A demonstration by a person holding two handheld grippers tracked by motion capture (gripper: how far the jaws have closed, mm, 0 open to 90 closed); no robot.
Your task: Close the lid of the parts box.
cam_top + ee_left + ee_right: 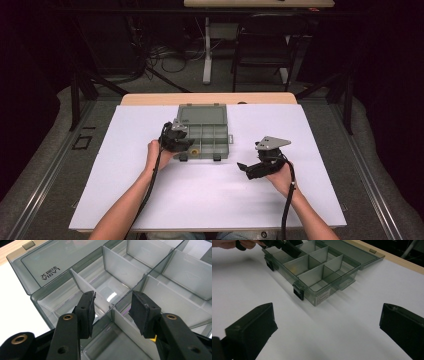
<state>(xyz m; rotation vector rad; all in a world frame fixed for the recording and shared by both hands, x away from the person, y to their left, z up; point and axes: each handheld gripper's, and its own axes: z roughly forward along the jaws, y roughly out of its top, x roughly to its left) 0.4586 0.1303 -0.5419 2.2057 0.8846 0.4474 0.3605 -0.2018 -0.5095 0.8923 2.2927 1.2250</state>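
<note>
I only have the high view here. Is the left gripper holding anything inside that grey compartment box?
Observer: No. The left gripper is open. Its jaws are poised either side of a divider junction in the box, and the pads press on nothing.
Operator: Anything in the compartments near it?
Observer: The ones in the left gripper view look empty. A small yellow bit peeks out beside one jaw, too hidden to identify.
Operator: And the right gripper?
Observer: It is open wide over the bare white sheet, with nothing between its jaws.
</note>
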